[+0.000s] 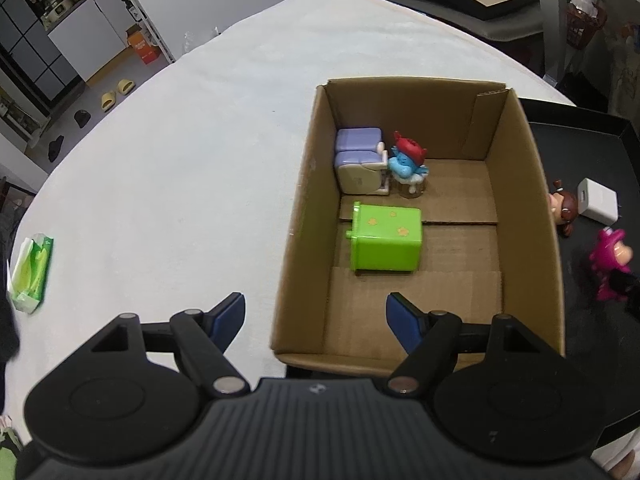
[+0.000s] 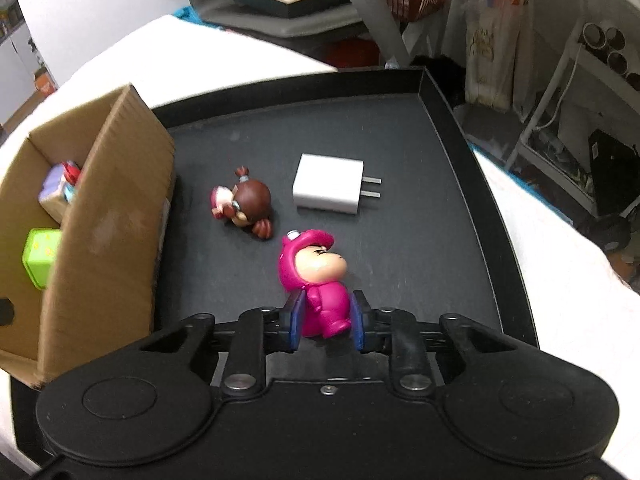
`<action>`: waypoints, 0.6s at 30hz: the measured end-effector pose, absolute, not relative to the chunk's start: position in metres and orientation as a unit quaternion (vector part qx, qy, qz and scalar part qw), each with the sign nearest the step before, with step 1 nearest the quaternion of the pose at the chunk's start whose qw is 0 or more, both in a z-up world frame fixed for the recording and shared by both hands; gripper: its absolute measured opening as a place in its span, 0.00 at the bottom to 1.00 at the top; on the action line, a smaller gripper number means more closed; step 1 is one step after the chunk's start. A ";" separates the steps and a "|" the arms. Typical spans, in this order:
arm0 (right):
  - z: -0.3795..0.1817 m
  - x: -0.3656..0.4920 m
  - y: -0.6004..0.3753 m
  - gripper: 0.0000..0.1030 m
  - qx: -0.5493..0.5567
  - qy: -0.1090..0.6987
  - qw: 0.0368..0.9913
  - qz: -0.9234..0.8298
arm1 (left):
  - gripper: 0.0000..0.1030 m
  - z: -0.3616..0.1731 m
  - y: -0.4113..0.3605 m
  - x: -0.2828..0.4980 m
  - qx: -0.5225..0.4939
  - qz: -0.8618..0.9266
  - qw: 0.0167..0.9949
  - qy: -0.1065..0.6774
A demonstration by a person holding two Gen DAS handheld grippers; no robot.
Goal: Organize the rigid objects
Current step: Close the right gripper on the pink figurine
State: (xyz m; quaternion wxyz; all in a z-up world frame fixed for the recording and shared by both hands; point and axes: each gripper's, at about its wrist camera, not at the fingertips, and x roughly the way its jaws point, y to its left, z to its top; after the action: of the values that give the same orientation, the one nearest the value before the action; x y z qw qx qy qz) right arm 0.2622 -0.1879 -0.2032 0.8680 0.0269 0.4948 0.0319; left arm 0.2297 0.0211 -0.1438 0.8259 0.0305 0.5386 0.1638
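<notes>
The right gripper [image 2: 326,318] clamps the pink figurine [image 2: 320,280] at lower centre; the cardboard box [image 2: 116,200] lies left; the left gripper [image 1: 316,320] gapes empty.

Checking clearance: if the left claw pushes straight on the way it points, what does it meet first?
Probably the cardboard box: the left claw hangs open over its near left wall, so that rim or the bare floor inside comes first. The green toy bin lies farther along. Depth is unclear.
</notes>
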 end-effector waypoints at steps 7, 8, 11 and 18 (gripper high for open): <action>-0.175 0.254 -0.191 0.23 0.053 0.464 0.883 0.055 | 0.74 -0.139 0.034 0.230 0.009 0.159 0.834 0.528; -0.173 0.255 -0.192 0.23 0.068 0.466 0.880 0.063 | 0.74 -0.138 0.035 0.229 0.008 0.156 0.836 0.526; -0.169 0.256 -0.193 0.23 0.095 0.466 0.876 0.075 | 0.74 -0.137 0.039 0.227 0.002 0.150 0.840 0.522; -0.148 0.255 -0.177 0.23 0.107 0.443 0.885 0.096 | 0.73 -0.134 0.049 0.221 -0.008 0.140 0.849 0.509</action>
State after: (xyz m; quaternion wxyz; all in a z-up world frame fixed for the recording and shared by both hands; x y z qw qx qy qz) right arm 0.2552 -0.1768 -0.1476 0.8851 0.1071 0.4426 0.0963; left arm 0.2211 0.0488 -0.1345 0.8494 -0.0083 0.5088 0.1397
